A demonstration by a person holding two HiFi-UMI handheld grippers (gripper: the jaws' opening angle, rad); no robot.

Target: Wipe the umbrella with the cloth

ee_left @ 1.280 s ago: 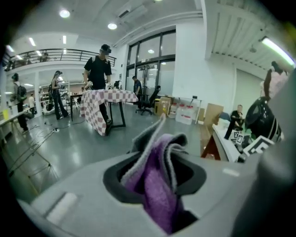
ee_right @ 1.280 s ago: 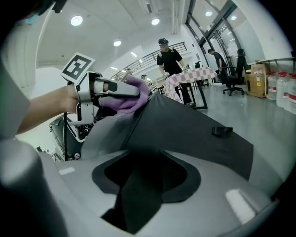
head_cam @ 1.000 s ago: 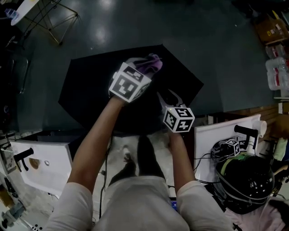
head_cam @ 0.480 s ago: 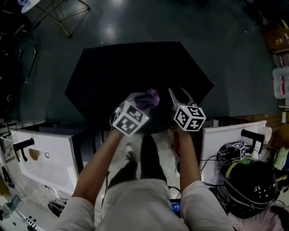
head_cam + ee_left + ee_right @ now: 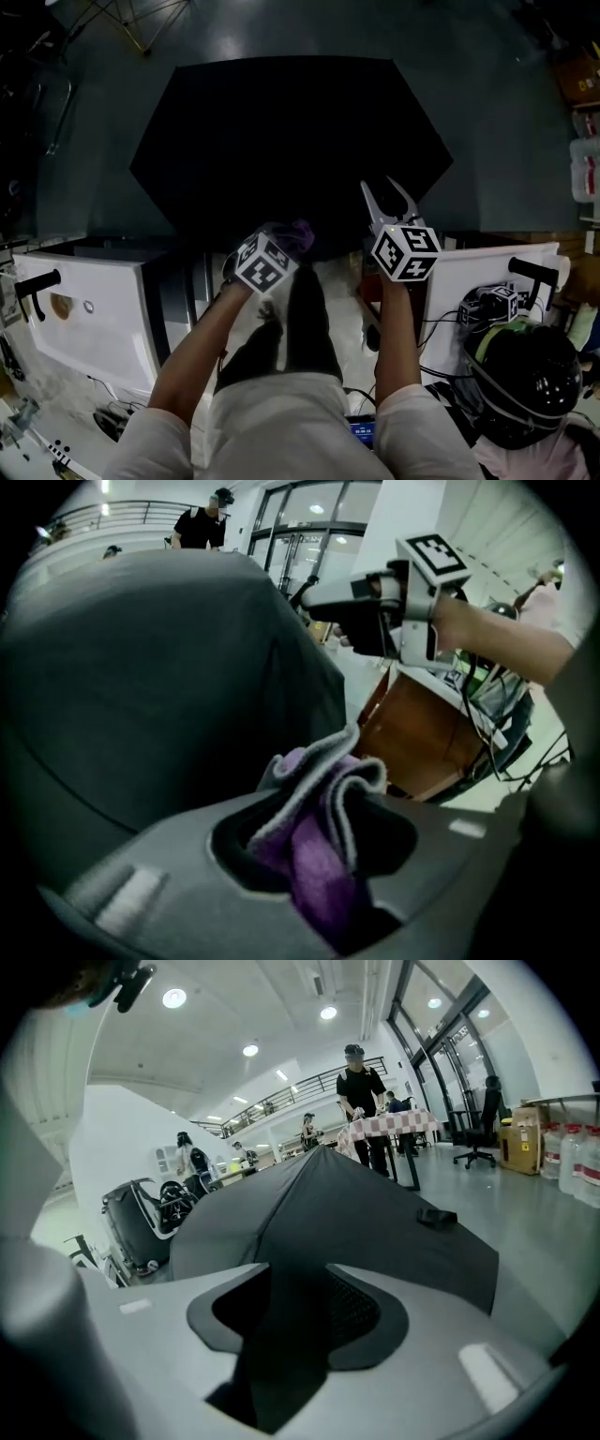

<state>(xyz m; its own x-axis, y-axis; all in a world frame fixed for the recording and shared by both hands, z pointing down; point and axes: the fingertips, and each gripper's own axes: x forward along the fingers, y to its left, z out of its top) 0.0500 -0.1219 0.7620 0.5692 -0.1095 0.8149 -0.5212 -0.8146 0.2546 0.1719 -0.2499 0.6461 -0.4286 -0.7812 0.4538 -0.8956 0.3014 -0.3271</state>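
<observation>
The black umbrella (image 5: 291,141) stands open on the glossy floor (image 5: 506,112). Its matte fabric canopy is a broad six-sided shape, ridged along the ribs. My right gripper (image 5: 387,197) is clenched on a fold of the canopy's near edge. My left gripper (image 5: 292,236) grasps the cloth (image 5: 309,864), a fuzzy purple rag with a grey hem, bunched against that same edge.

Black umbrella (image 5: 291,131), purple cloth (image 5: 314,855) edged grey, white cabinets (image 5: 103,309), dark grey floor (image 5: 506,94)
</observation>
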